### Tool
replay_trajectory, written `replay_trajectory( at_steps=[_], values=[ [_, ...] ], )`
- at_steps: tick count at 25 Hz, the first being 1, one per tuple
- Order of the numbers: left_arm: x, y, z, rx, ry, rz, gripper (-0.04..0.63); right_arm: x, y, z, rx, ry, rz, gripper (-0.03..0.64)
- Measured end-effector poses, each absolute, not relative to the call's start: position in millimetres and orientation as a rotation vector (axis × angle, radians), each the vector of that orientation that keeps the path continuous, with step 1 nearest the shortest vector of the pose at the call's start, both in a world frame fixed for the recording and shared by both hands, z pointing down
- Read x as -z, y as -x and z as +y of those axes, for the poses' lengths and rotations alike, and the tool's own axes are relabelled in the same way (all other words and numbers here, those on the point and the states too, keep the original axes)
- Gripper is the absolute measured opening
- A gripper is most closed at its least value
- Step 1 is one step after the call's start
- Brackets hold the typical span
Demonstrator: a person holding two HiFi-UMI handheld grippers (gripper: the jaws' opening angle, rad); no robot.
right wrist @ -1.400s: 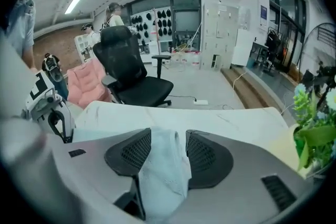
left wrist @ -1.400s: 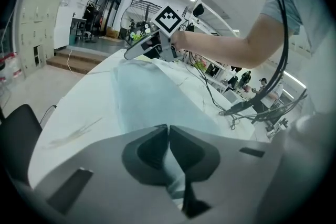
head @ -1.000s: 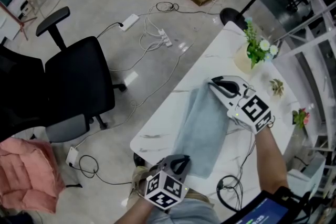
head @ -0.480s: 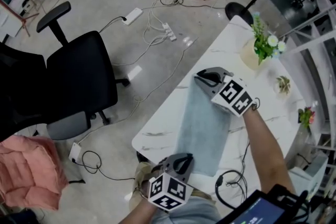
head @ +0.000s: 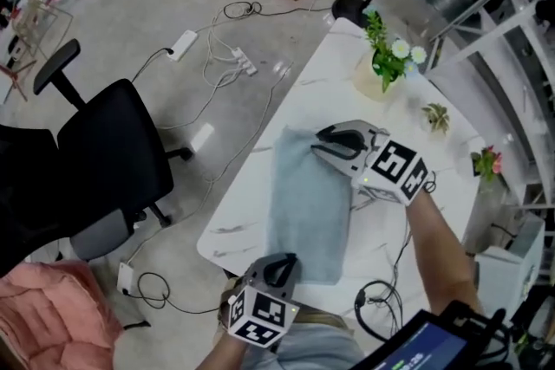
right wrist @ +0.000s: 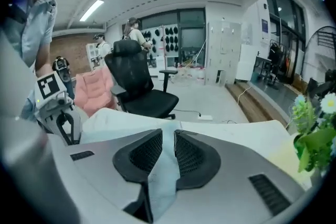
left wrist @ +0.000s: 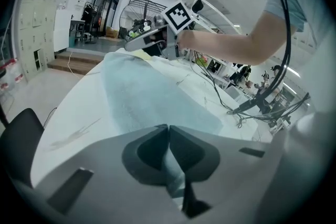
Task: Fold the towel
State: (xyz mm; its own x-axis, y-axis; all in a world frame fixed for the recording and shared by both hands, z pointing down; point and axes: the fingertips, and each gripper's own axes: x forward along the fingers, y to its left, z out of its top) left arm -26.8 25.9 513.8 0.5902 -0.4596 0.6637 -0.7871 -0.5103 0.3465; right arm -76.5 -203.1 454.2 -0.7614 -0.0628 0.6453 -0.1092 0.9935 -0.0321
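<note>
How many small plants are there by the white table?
3: a white-flowered plant at the far corner, a tiny plant right of it, a pink-flowered plant at the right edge. More may be hidden.

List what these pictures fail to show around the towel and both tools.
- Head view: the left tool, shut on the towel, covers the towel's near corner.
- Head view: the right tool, jaws opening round the towel, covers its far right corner.
- Head view: the screen is cut off by the bottom edge.
- Right gripper view: the distant people are too small to describe.
</note>
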Motion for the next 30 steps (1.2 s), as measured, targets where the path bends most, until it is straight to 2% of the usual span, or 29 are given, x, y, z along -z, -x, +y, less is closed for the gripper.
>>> replay_trajectory(
  at_steps=[5,15,20,30],
  values=[
    [-512,27,24,-0.673,-2.191,-0.994,0.017,-512,99,-208,-0.079,-0.135,-2.336,0.094],
    [-511,26,14,-0.694,-2.168,-0.947,0.018,-513,73,-228,-0.139,-0.262,-2.308,0.107],
    [-517,2,5,-0.763,-2.224,-0.826,0.018,-518,6,-241,-0.22,-0.403,-2.258,0.106],
    [-519,-91,-8,-0.897,-2.414,-0.45,0.018,-525,-193,-229,-0.43,-0.764,-2.114,0.106]
  ],
)
